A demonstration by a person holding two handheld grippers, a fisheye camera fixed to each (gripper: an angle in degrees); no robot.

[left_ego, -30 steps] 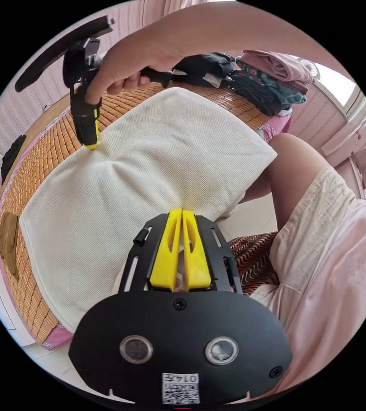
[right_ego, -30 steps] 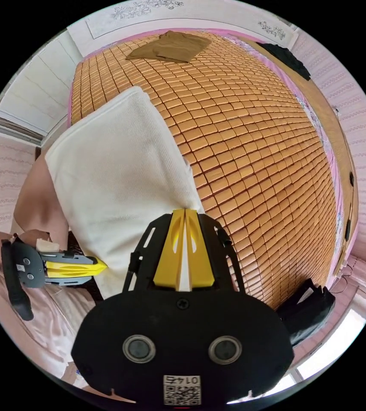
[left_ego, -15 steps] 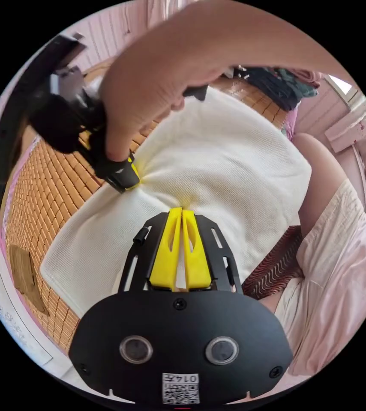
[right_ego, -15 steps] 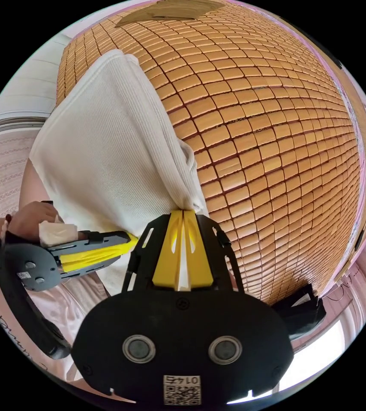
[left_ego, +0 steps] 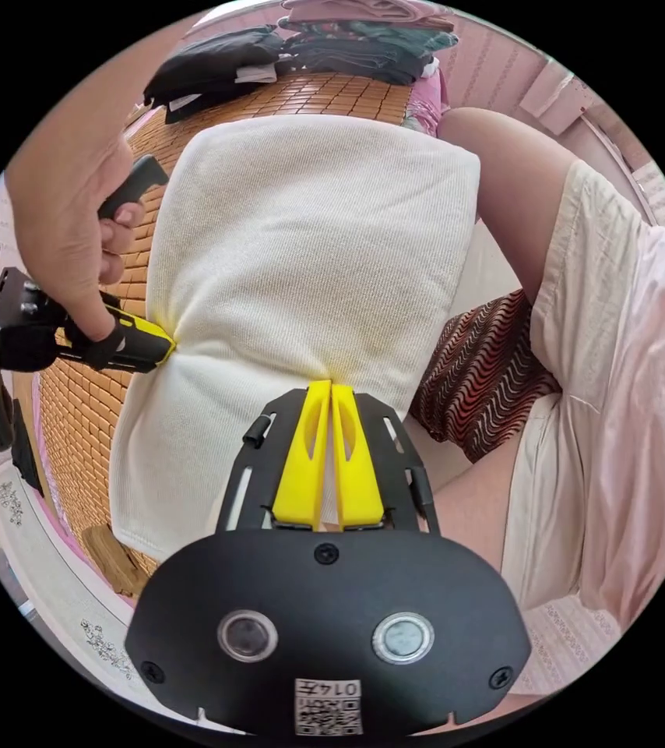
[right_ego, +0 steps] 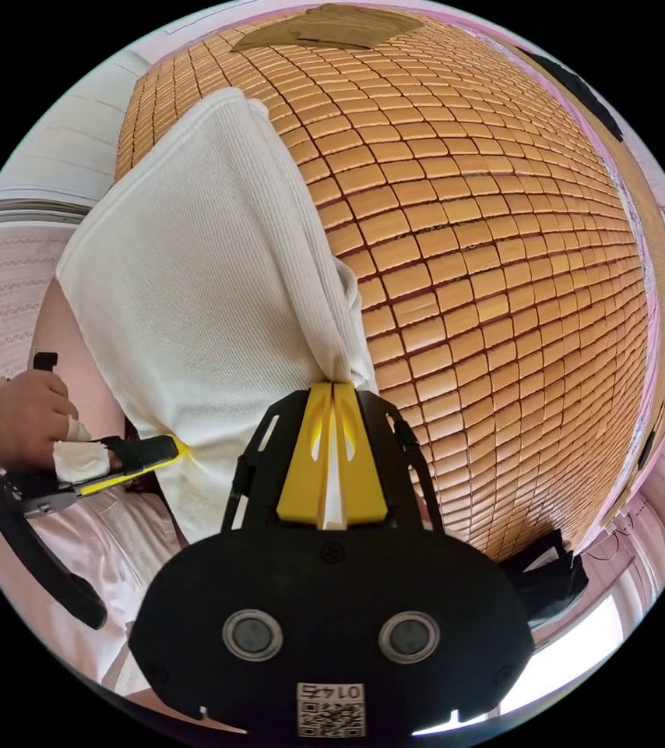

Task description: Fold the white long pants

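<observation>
Jaws of left gripper (left_ego: 330, 386) and right gripper (right_ego: 334, 386) pinch white pants (left_ego: 309, 257).

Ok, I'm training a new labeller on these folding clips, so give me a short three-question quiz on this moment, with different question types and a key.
1. True or false: both sets of tongs, the left tongs and the right tongs, are shut on the white pants.
2. Multiple choice: what do the pants lie on? A) a bare wooden floor B) a woven bamboo mat C) a glass table
3. Fill in: in the left gripper view, a pile of folded dark clothes sits on the mat beyond the pants' far ____.

Key: 1 true; 2 B; 3 edge.
</observation>
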